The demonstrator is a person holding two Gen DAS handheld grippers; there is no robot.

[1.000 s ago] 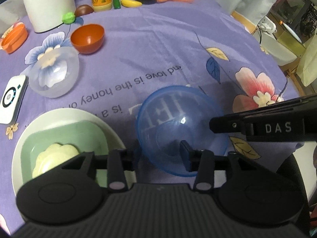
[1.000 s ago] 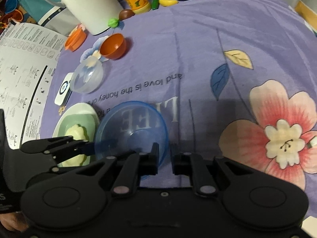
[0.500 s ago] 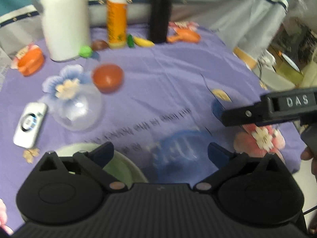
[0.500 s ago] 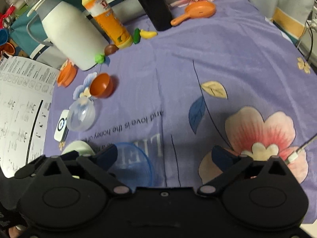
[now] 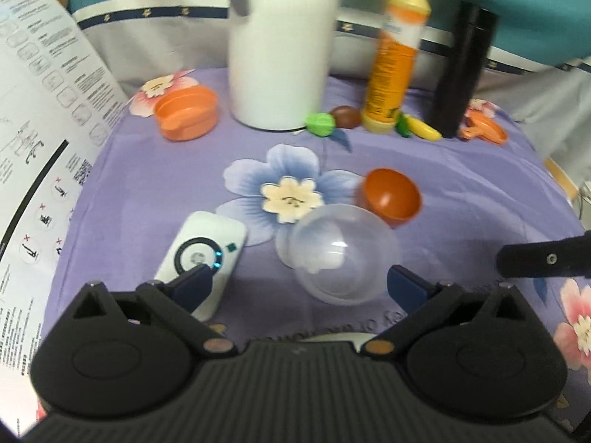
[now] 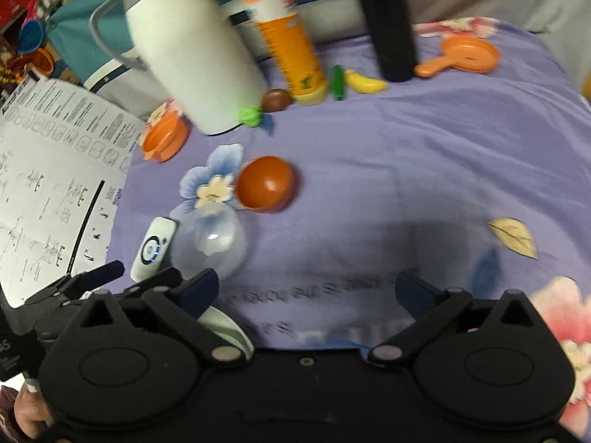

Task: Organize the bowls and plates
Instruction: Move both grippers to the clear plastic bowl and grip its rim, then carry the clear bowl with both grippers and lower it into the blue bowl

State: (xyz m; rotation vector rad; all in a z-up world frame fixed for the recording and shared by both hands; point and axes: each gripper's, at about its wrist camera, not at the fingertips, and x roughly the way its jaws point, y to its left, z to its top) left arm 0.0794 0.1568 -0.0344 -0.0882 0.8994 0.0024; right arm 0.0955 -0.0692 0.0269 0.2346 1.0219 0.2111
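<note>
Purple cloth (image 5: 480,199): clear bowl (image 5: 341,253) touching orange bowl (image 5: 391,197)

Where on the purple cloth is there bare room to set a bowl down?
The widest bare patch lies right of the brown bowl, up to the yellow leaf print. Crowded: the back row by the white jug and orange bottle, and around the clear bowl and remote.
</note>
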